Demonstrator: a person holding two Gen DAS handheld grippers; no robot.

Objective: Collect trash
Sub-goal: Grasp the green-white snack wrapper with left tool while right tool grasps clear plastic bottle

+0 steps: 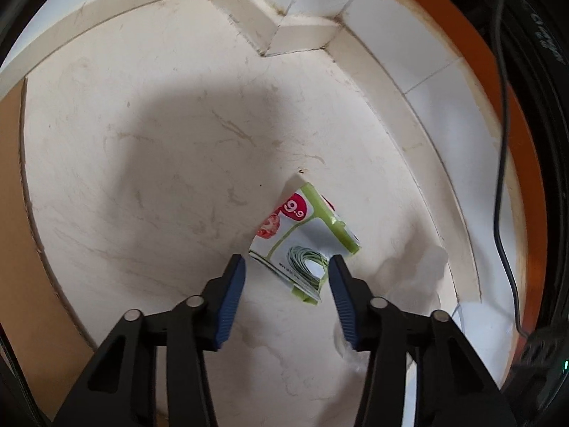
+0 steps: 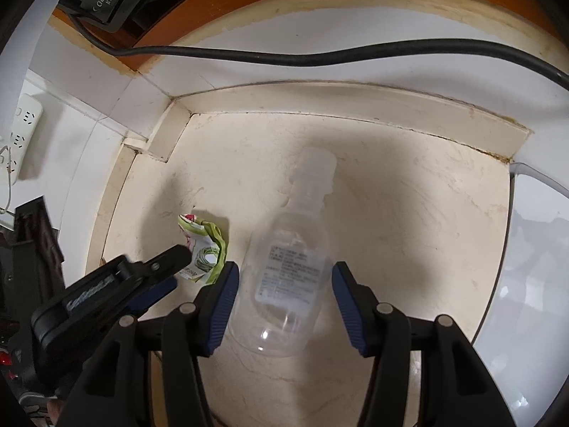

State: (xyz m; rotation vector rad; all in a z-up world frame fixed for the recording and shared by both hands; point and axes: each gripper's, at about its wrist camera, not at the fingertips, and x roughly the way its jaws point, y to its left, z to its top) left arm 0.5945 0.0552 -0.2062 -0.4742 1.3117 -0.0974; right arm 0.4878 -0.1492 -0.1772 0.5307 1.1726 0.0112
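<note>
Wrapper (image 1: 302, 238) is lying crumpled on the counter (image 1: 142, 178) at lower centre-right of the left view, just ahead of the left gripper (image 1: 287, 267), whose jaws are standing spread and empty. Right gripper (image 2: 285, 274), also spread, is straddling a clear bottle (image 2: 288, 277) lying at frame centre, not yet pinching. Looks like pre-grasp on both; next I'd be pushing each forward and closing, bottle likely slippery.
</note>
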